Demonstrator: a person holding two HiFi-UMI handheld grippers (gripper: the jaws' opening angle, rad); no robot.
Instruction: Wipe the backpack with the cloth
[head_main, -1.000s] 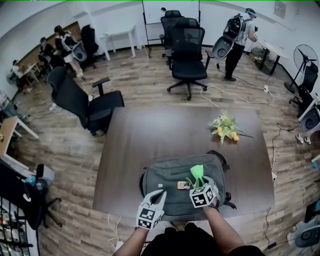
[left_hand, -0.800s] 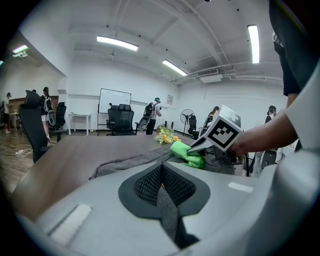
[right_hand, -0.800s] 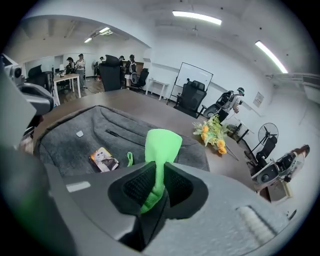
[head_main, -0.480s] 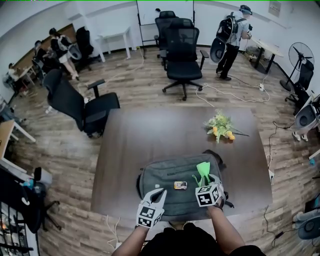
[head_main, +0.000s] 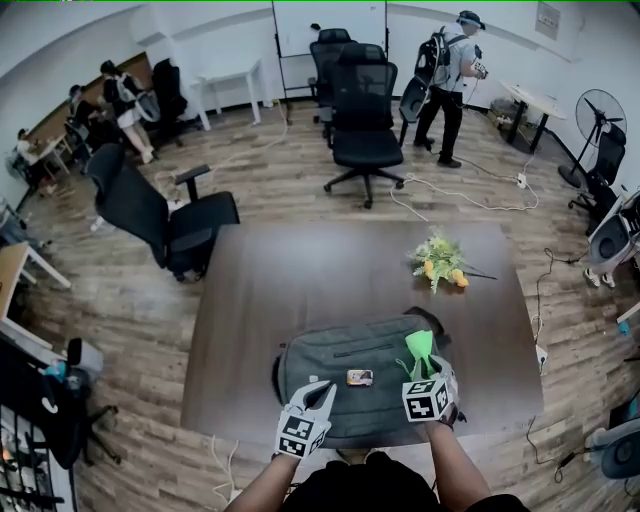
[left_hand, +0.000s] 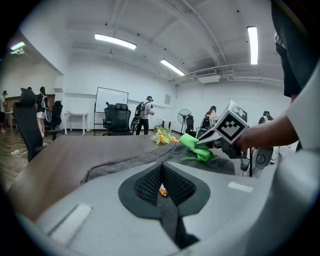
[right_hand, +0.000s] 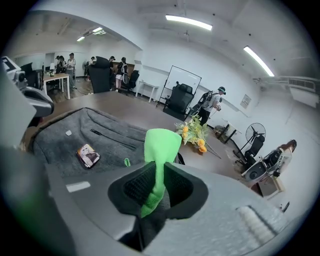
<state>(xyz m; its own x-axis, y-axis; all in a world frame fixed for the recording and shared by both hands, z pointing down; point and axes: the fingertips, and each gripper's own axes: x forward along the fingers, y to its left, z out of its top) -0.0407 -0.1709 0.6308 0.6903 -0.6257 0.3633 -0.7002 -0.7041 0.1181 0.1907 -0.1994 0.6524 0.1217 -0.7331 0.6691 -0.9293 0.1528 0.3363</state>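
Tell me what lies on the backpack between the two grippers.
A small flat orange-edged card lies on the grey fabric backpack, seen in the head view.

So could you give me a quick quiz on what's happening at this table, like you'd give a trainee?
1. What does the right gripper hold between its jaws?
A. a green cloth
B. a sponge
C. a bottle
2. True or false: the left gripper is shut, with nothing between its jaws.
3. Fill in: the yellow flowers lie on the ___, beyond the backpack.

Key: 1 A; 2 true; 3 table.
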